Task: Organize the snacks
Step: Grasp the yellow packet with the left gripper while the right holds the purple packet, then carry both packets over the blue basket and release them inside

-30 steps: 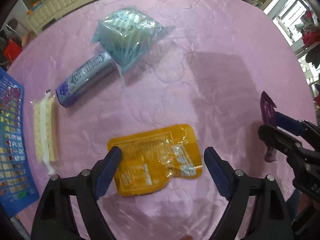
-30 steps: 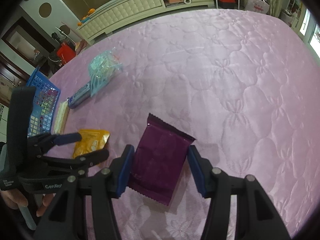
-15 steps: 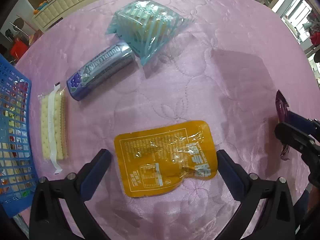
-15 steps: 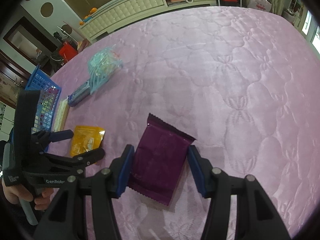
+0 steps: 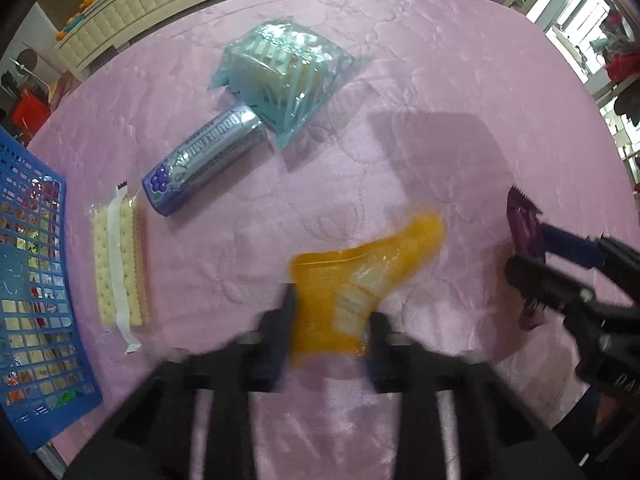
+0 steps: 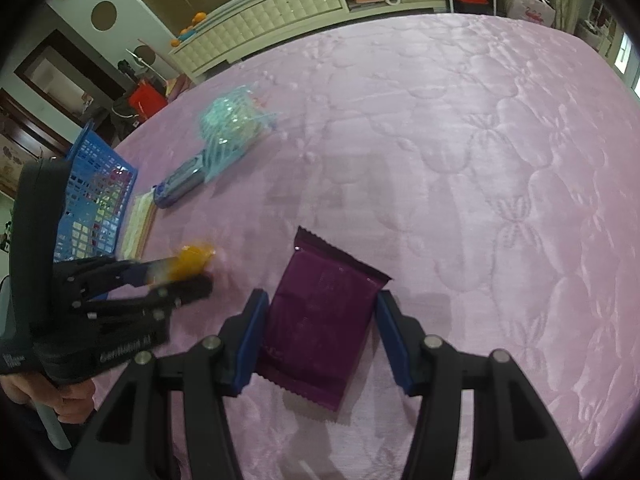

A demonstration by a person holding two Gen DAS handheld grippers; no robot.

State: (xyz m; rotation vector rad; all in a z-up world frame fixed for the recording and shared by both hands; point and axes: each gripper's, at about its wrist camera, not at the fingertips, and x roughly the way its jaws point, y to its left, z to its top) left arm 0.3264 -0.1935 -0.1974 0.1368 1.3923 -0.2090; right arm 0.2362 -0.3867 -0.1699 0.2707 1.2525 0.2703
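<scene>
An orange pouch (image 5: 360,280) is crumpled between the fingers of my left gripper (image 5: 332,312), whose jaws are closing on it; its far end sticks up off the pink quilted bedspread (image 5: 400,80). The right wrist view shows that gripper (image 6: 192,276) from the side, with the orange pouch (image 6: 192,258) at its tip. My right gripper (image 6: 320,308) is shut on a dark purple packet (image 6: 328,280), its blue pads against the packet's two sides. In the left wrist view the purple packet (image 5: 522,220) stands on edge in the right gripper (image 5: 528,252).
A blue mesh basket (image 5: 32,280) with several snacks stands at the left edge. Beside it lie a cracker pack (image 5: 118,268), a purple gum tube (image 5: 204,160) and a teal bag of wrapped biscuits (image 5: 284,76). A white cabinet (image 6: 280,12) runs behind the bed.
The left jaws went from wide open around the flat orange pouch to pinched on it, and the pouch has crumpled and tipped up. The right gripper and purple packet have stayed put.
</scene>
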